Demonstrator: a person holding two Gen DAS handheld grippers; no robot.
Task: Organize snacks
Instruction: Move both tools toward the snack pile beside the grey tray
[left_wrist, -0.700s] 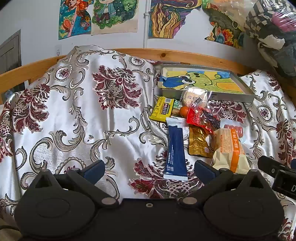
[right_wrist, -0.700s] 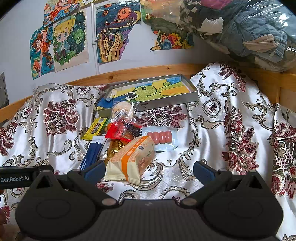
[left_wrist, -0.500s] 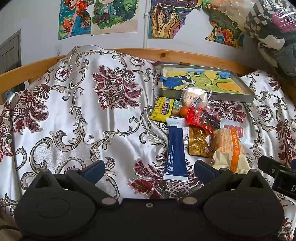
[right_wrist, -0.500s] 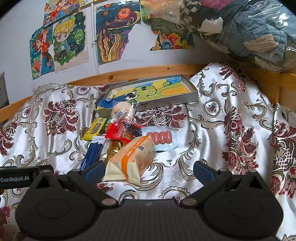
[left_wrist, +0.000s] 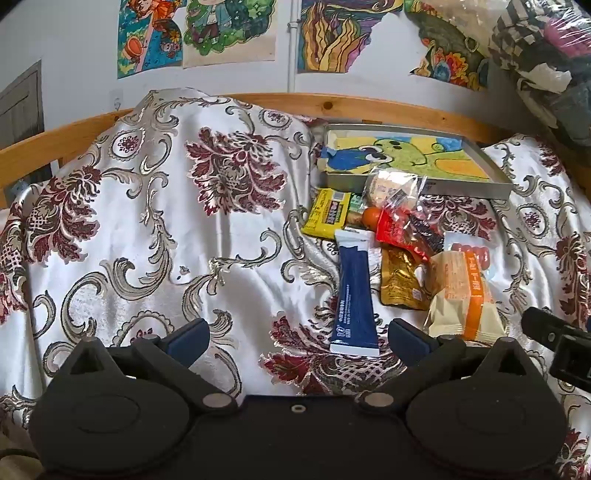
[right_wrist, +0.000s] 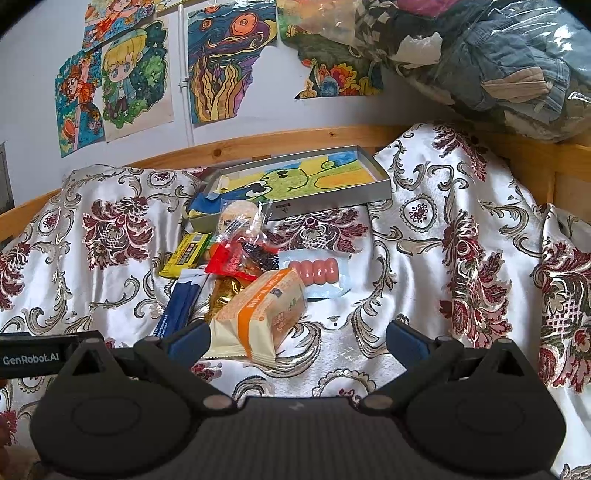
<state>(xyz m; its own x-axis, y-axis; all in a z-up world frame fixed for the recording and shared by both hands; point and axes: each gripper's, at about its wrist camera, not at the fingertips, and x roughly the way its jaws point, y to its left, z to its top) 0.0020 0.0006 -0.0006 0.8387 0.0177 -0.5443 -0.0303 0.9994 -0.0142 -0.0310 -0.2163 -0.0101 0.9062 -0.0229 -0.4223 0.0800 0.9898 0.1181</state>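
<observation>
Children's drawings hang on the white wall above a wooden-railed bed draped in a floral satin cloth. Snacks lie heaped on the cloth just in front of a shallow grey tray with a cartoon-painted floor — a yellow packet, a blue sachet, a gold pouch, a red wrapper, a pack of pink sausages and an orange-banded cake pack. Both the left gripper and the right gripper hover with fingers spread wide — holding nothing.
</observation>
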